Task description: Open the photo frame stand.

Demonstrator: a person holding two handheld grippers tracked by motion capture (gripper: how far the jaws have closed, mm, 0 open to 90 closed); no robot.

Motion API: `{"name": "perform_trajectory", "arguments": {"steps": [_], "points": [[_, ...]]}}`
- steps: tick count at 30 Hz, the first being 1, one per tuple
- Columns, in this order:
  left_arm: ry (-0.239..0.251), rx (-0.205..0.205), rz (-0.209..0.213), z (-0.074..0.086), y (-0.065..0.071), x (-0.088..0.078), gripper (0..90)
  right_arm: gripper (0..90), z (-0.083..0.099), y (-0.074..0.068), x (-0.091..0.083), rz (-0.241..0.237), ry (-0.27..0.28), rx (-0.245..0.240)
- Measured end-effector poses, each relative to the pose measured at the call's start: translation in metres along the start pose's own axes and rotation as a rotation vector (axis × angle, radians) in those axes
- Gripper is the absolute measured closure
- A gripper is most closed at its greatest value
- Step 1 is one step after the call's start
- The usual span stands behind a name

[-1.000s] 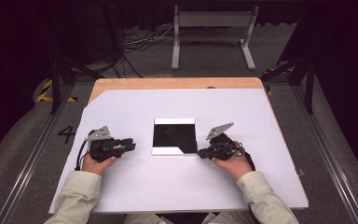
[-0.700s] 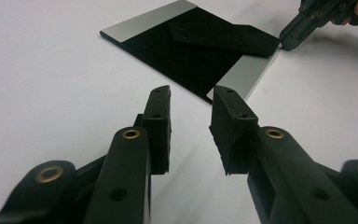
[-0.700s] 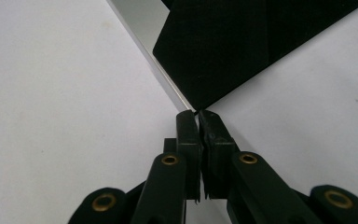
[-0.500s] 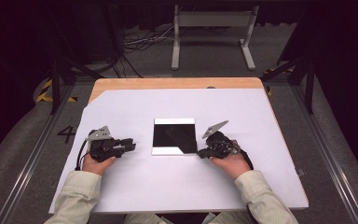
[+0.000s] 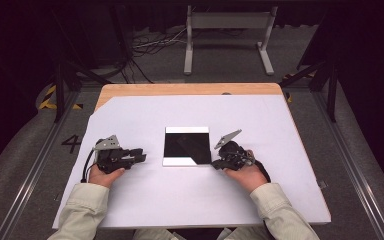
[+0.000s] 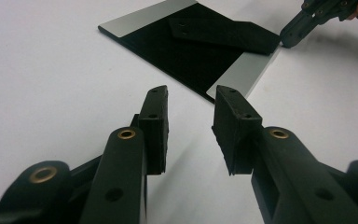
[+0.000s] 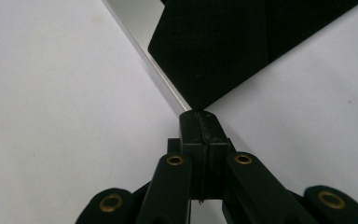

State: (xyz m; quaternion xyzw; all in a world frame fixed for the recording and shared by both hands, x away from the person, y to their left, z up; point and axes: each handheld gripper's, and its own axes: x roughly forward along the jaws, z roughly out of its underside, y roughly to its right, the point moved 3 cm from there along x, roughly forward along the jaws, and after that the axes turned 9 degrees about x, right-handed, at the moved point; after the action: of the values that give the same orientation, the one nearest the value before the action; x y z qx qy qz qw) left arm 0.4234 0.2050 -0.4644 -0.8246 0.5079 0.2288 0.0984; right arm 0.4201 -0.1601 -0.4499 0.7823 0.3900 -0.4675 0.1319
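The right gripper (image 5: 215,163), jaws pressed together, pinches the near corner of a thin black square sheet (image 5: 187,146) whose flap is lifted, at 6 o'clock in the right gripper view (image 7: 200,114). That sheet lies on a flat silver-edged square plate (image 5: 185,162) at the middle of the white table cover (image 5: 180,200). At 9 o'clock from the plate, well apart from it, the left gripper (image 5: 142,156) rests with jaws apart and nothing between them, having just been opening; bare white cover lies between it and the plate.
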Motion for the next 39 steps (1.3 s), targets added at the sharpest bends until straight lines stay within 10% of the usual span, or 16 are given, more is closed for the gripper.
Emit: {"name": "perform_trajectory", "arguments": {"steps": [13,39], "points": [[-0.002,-0.007,0.006,0.000,0.001,0.001,65.9,89.8,-0.006,-0.002,-0.010,-0.025,0.103,0.000],[-0.010,0.001,0.011,0.000,0.001,0.002,64.9,89.8,-0.020,-0.010,-0.027,-0.035,0.473,0.012]]}}
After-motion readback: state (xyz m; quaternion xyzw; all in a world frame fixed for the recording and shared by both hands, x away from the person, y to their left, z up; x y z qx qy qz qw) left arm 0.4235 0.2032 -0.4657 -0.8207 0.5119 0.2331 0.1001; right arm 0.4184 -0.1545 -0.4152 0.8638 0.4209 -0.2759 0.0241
